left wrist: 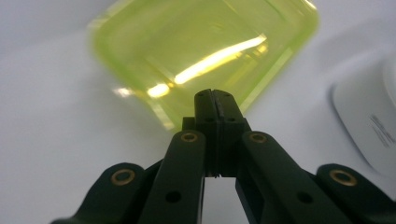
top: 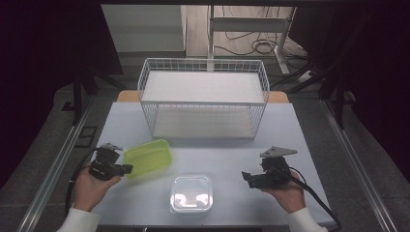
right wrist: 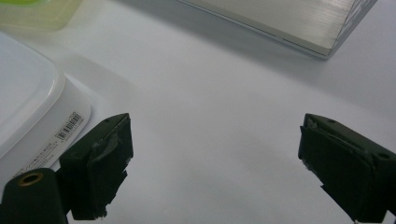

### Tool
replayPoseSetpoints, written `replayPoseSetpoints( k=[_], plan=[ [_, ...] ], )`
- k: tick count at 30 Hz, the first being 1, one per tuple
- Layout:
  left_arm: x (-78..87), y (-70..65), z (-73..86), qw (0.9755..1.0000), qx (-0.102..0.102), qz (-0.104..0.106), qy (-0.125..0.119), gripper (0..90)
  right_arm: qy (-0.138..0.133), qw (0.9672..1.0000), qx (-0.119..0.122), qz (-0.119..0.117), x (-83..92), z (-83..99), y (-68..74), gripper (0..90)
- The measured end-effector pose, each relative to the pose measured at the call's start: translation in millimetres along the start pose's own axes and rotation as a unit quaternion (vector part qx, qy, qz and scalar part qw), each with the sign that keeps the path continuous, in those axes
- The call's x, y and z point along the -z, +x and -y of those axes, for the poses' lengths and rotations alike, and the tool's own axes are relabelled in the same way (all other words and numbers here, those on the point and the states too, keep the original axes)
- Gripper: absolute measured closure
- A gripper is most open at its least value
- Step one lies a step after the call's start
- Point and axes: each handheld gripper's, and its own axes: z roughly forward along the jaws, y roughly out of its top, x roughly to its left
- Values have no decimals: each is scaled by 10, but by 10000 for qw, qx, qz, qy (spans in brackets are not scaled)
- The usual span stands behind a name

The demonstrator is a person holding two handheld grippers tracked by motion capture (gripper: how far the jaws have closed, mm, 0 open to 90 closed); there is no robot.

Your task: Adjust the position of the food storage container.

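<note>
**Blurred, cropped and hidden parts**

In the left gripper view the green tub (left wrist: 205, 51) is blurred, its near rim hidden behind the fingers (left wrist: 208, 112); the white box (right wrist: 32, 107) is cut by the right gripper view's left edge; its label print is too small to read.

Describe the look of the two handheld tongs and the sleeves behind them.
Both tongs, left tongs and right tongs, are black, with brass-coloured rivets on the links. Each carries a grey three-cornered plate on top and trails a black cable. The right pads look worn, wrapped in tape. The sleeves are white.
</note>
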Motion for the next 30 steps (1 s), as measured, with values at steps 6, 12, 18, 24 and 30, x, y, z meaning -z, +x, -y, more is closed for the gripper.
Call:
replayPoseSetpoints(
  k=[6,12,18,24,30],
  plan=[
    [55,311,68,9989,405,-247,-68,895,62,10000,18,3,-14,4,9,101],
    [-93,488,124,9975,671,-167,115,894,73,10000,7,45,-31,-1,1,102],
    [-197,507,94,9973,698,-153,157,895,75,10000,34,21,-40,-1,5,102],
    [-329,442,29,9977,626,-16,266,895,107,9999,60,57,-41,5,3,102],
    [-440,362,-74,9983,535,-10,251,896,117,9999,57,64,-33,13,3,102]
  ],
)
